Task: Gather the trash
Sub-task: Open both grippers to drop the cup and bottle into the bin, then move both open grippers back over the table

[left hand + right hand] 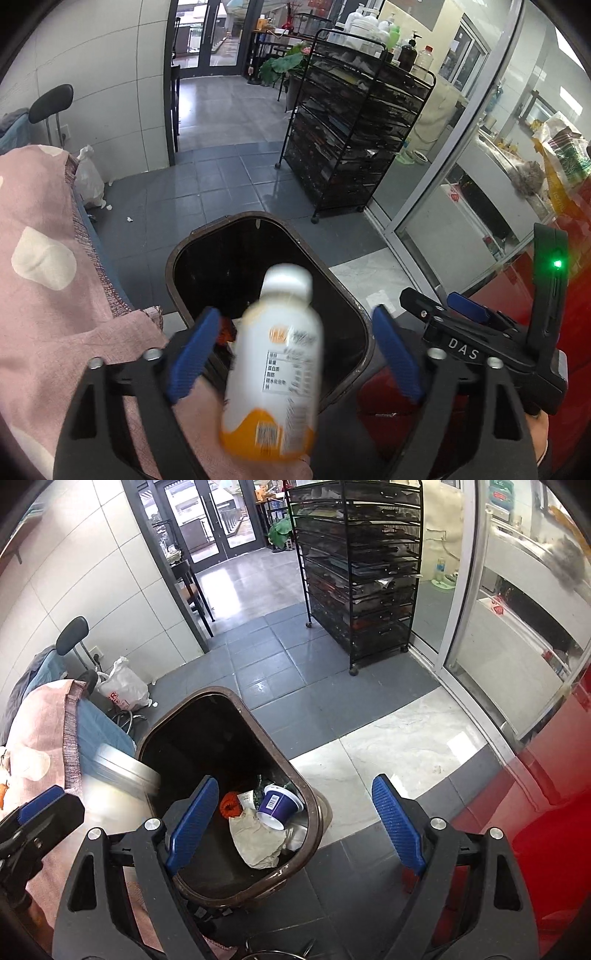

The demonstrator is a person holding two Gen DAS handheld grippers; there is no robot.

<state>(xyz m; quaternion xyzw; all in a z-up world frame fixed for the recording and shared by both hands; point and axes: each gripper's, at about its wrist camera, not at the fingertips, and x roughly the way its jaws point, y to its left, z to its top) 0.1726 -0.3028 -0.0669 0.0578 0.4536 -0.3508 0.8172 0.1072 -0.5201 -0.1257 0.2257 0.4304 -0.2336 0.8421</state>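
A white bottle with an orange base (pixel 275 365) is blurred between the wide-open blue pads of my left gripper (pixel 295 354), touching neither pad, right above the brown trash bin (pixel 177 254). The bin (pixel 314 812) holds a purple yogurt cup (pixel 277 806), crumpled paper (pixel 258 843) and an orange scrap (pixel 231 805). My right gripper (pixel 295 830) is open and empty over the bin's near right rim; it also shows in the left wrist view (pixel 454 306). The left gripper shows at the left edge of the right wrist view (pixel 40 812).
A pink cloth with white spots (pixel 48 266) covers a surface on the left. A white plastic bag (pixel 123 690) lies on the floor by the wall. A black wheeled drawer rack (pixel 362 572) stands ahead. A red surface (pixel 546 812) is on the right.
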